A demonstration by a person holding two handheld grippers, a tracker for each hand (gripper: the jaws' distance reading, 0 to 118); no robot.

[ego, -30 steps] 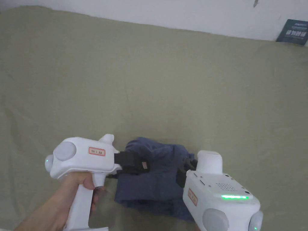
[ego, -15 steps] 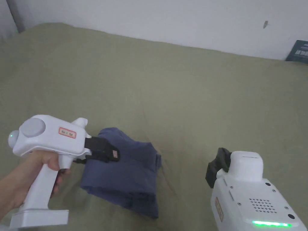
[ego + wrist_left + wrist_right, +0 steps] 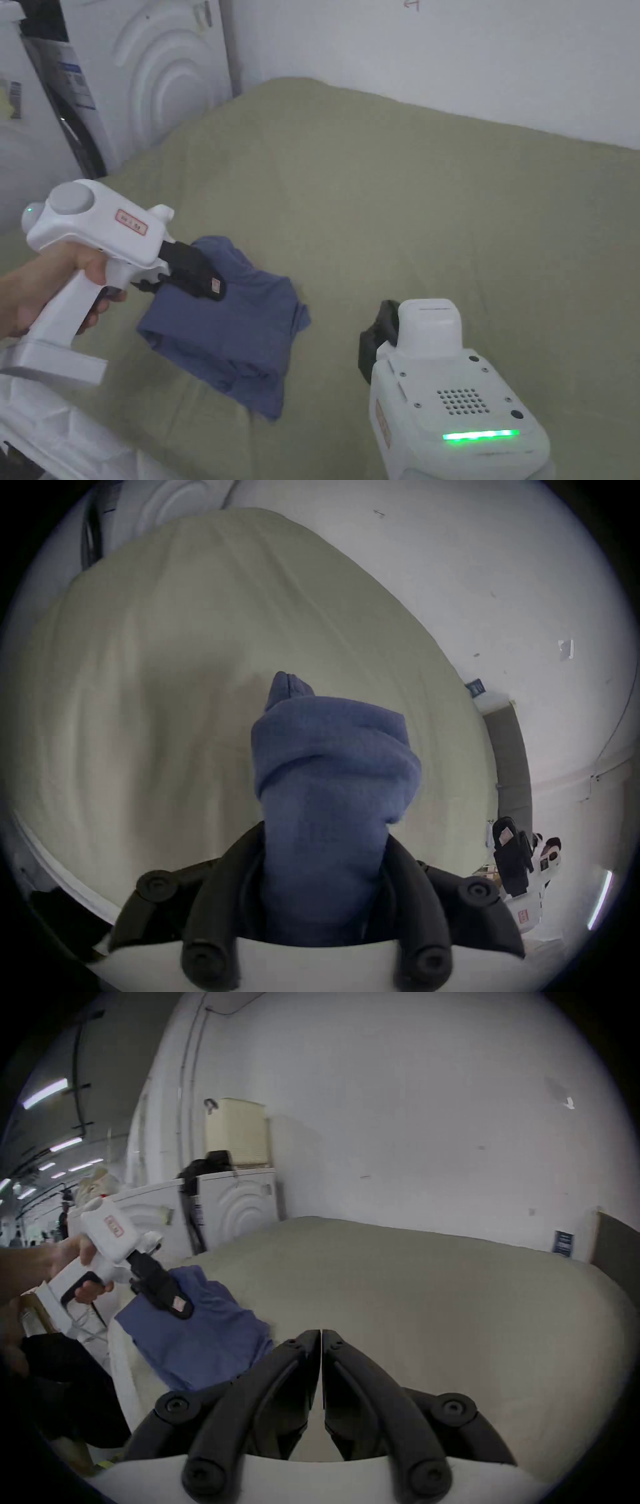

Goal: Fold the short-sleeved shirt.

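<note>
Olive-green cloth covers the broad flat desk [image 3: 437, 206], smooth but for faint creases, and it runs back to a plain white wall [image 3: 437, 56].

Near the desk's front left edge lies the short-sleeved shirt [image 3: 237, 325], a blue, soft, slightly fuzzy knit folded into a thick, roughly square bundle with stacked layers showing at its front corner. Its left end is raised off the cloth.

That raised end is caught by the left gripper [image 3: 206, 284], whose black fingers [image 3: 221, 888] pinch a bunched roll of fabric between them; in the left gripper view the cloth swells out beyond the fingers in rounded folds. A hand [image 3: 59, 284] holds the white plastic pistol-shaped body of this gripper, left of the shirt.

The right gripper [image 3: 321, 1342] hovers to the right of the shirt, apart from it. Its fingers are pressed together tip to tip with nothing between them. In the head view its white housing hides most of the black fingers.

Behind and left of the shirt stand white machines [image 3: 144, 75] with ribbed, concentric raised arcs on the side panel, cut off by the frame. The bottom left corner, below the shirt, holds something white and crinkled [image 3: 56, 431], too cropped to identify.
</note>
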